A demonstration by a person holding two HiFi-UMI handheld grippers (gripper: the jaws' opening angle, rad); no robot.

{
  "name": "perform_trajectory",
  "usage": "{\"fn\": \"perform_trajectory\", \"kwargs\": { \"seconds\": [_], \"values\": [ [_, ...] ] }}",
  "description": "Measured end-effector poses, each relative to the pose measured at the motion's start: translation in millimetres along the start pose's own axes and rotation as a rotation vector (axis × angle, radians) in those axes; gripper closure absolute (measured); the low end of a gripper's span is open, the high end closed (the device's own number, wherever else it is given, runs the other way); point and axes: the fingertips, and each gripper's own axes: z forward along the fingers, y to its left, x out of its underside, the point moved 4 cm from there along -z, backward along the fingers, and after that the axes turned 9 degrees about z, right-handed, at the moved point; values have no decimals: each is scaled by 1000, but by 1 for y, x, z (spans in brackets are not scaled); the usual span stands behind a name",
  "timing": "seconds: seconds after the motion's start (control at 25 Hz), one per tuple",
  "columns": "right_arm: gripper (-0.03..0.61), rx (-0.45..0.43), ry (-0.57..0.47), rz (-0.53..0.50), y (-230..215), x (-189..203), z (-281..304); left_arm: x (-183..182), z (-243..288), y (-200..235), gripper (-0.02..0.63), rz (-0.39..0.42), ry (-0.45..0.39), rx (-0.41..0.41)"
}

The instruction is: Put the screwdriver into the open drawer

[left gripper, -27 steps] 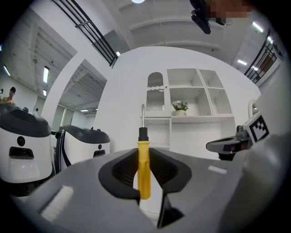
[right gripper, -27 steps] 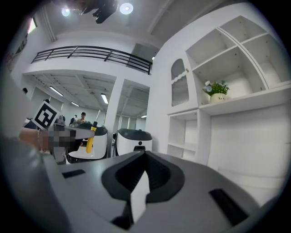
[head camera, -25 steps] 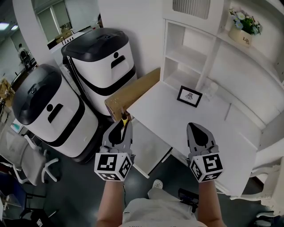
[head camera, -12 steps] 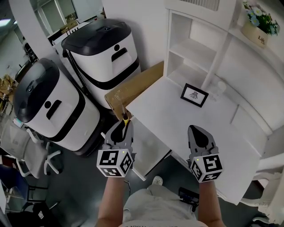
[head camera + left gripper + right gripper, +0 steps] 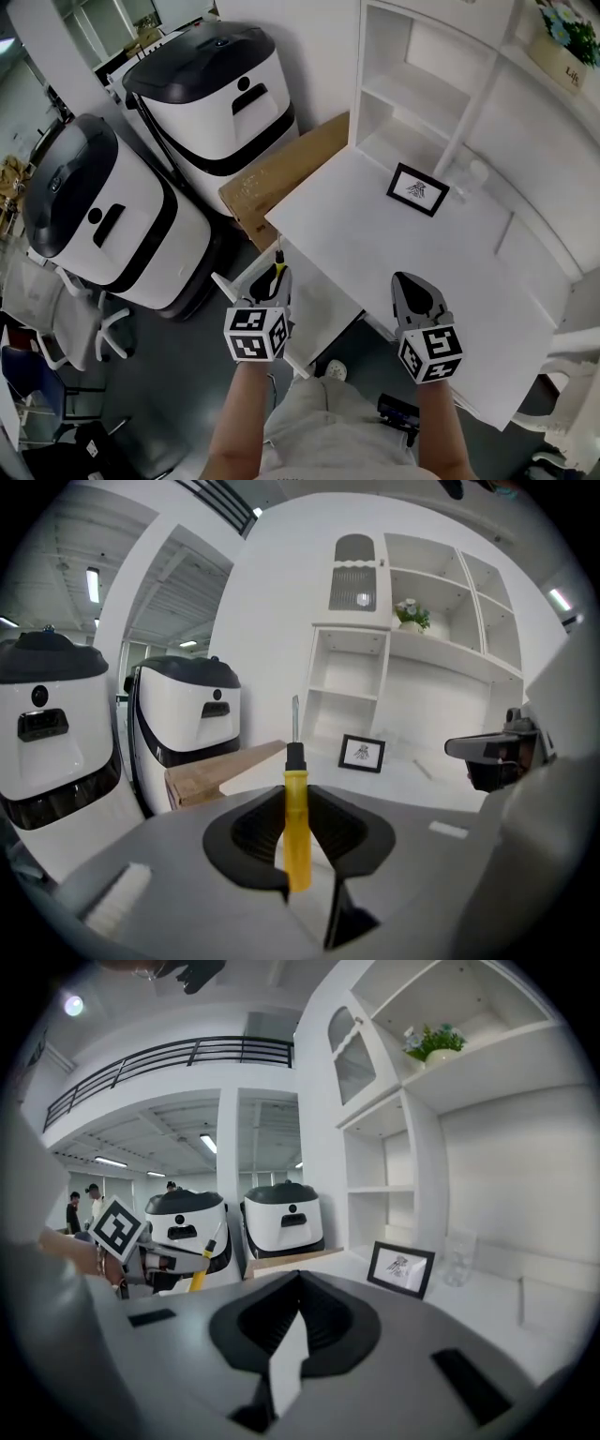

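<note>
A screwdriver (image 5: 297, 827) with a yellow handle and a thin metal shaft stands upright between the jaws of my left gripper (image 5: 296, 794), which is shut on its handle. In the head view that gripper (image 5: 275, 284) hangs just off the near left corner of the white desk (image 5: 375, 244), above the open drawer (image 5: 323, 305) that juts out below the desk top. My right gripper (image 5: 410, 283) hovers over the desk's front edge, jaws shut and empty (image 5: 298, 1281). From the right gripper view the screwdriver (image 5: 200, 1274) shows at the left.
Two big white-and-black machines (image 5: 211, 89) (image 5: 103, 225) stand left of the desk, with a cardboard box (image 5: 281, 173) wedged against it. A framed picture (image 5: 418, 189), a glass (image 5: 476, 173) and white shelves (image 5: 412, 66) are at the desk's back. An office chair (image 5: 56, 319) is at far left.
Both grippers have sunk. The left one, still holding the screwdriver, has dropped from desk-top height to beside the desk's corner over the drawer.
</note>
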Motion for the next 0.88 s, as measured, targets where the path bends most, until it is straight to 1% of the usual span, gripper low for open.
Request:
{"fn": "perform_trajectory", "kwargs": {
  "seconds": [0.28, 0.56, 0.76, 0.8, 0.88],
  "values": [
    [586, 5, 84, 30, 9, 28, 9, 49, 16, -5, 531, -69, 152, 46],
    [586, 35, 130, 57, 11, 45, 17, 82, 25, -10, 531, -148, 291, 62],
    [586, 50, 144, 67, 12, 50, 23, 106, 38, -11, 531, -262, 408, 81],
    [586, 51, 145, 66, 12, 49, 24, 110, 40, -11, 531, -298, 421, 82],
    [586, 52, 146, 64, 13, 48, 26, 117, 45, -10, 531, -395, 436, 87]
  ]
}}
